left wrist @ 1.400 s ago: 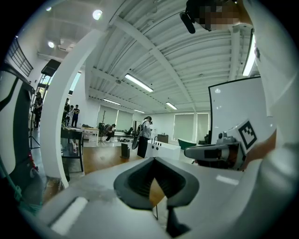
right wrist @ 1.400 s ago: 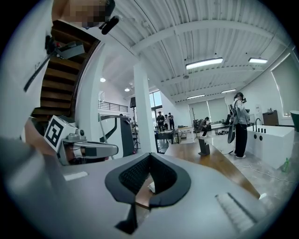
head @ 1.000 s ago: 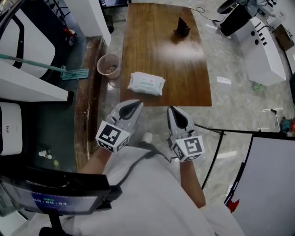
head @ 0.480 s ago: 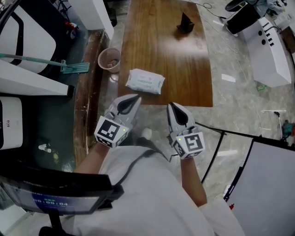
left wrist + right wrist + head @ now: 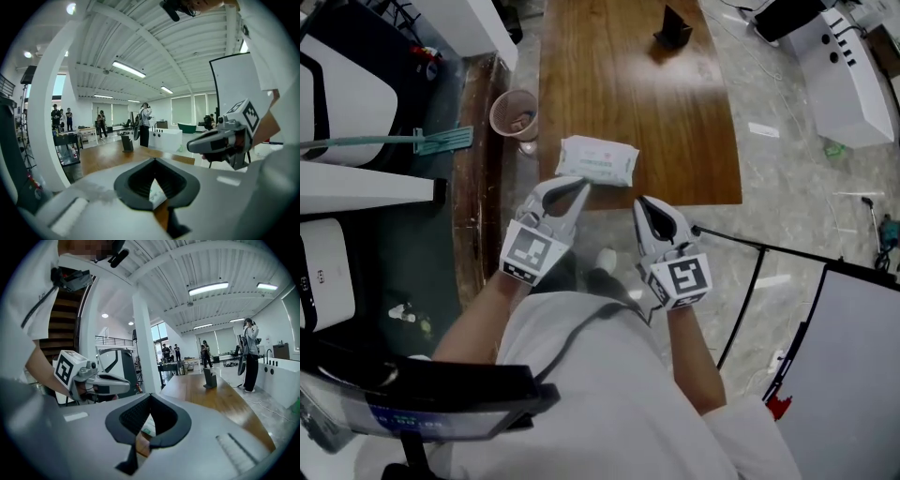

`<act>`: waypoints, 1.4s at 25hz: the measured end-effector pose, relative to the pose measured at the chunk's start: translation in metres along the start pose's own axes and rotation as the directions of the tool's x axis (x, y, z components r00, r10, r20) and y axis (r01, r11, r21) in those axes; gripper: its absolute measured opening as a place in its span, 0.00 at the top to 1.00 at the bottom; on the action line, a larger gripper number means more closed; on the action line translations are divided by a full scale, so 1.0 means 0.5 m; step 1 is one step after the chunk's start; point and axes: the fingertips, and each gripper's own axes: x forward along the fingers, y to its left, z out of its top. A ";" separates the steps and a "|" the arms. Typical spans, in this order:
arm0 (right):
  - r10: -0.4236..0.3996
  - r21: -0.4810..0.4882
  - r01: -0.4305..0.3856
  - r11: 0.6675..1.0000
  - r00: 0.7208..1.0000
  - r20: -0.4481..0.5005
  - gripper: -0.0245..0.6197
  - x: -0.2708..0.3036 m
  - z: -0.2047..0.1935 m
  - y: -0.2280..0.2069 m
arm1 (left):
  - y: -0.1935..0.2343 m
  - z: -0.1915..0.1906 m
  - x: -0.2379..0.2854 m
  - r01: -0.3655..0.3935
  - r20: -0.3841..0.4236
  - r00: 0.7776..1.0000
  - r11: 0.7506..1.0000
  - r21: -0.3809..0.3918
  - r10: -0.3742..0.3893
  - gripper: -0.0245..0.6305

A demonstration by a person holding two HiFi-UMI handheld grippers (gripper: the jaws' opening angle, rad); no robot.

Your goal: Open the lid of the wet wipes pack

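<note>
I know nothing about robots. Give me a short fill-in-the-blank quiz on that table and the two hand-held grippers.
1. The wipes pack lies on the wooden ___.
2. The left gripper and the right gripper both hold ___.
3. The bin stands on the ___, beside the table.

Missing words: table; nothing; floor

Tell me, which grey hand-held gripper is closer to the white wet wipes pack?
The left gripper: its tips almost meet the white wet wipes pack, while the right gripper sits clearly apart from it.
</note>
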 end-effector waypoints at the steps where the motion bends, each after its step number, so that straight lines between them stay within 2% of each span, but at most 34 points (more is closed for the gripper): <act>1: -0.007 -0.001 0.007 1.000 1.000 -0.008 0.95 0.014 -0.007 0.000 | 0.009 -0.011 0.009 0.014 -0.012 1.000 1.000 0.012 -0.014 0.95; 4: -0.033 0.009 0.034 0.999 0.999 -0.032 0.95 0.052 -0.032 0.002 | 0.032 -0.041 0.032 0.069 -0.047 0.997 0.997 0.044 -0.067 0.90; 12: -0.085 0.043 0.090 0.995 0.991 -0.100 0.95 0.131 -0.107 -0.004 | 0.070 -0.102 0.081 0.176 -0.110 0.980 0.980 0.097 -0.166 0.90; 16: -0.110 0.032 0.116 0.993 0.983 -0.147 0.95 0.164 -0.149 -0.009 | 0.071 -0.169 0.097 0.231 -0.173 0.962 0.968 0.099 -0.212 0.89; 19: -0.119 0.025 0.125 0.992 0.975 -0.186 0.95 0.187 -0.183 -0.016 | 0.072 -0.204 0.114 0.270 -0.215 0.947 0.954 0.128 -0.239 0.86; 23: -0.130 0.020 0.138 0.990 0.967 -0.220 0.95 0.204 -0.216 -0.025 | 0.064 -0.238 0.140 0.325 -0.263 0.925 0.929 0.178 -0.273 0.80; 29: -0.152 0.032 0.165 0.986 0.956 -0.249 0.95 0.217 -0.255 -0.043 | 0.060 -0.287 0.189 0.386 -0.337 0.899 0.871 0.305 -0.281 0.64; 35: -0.168 0.055 0.188 0.981 0.952 -0.255 0.95 0.223 -0.274 -0.056 | 0.070 -0.325 0.216 0.437 -0.405 0.869 0.823 0.362 -0.284 0.56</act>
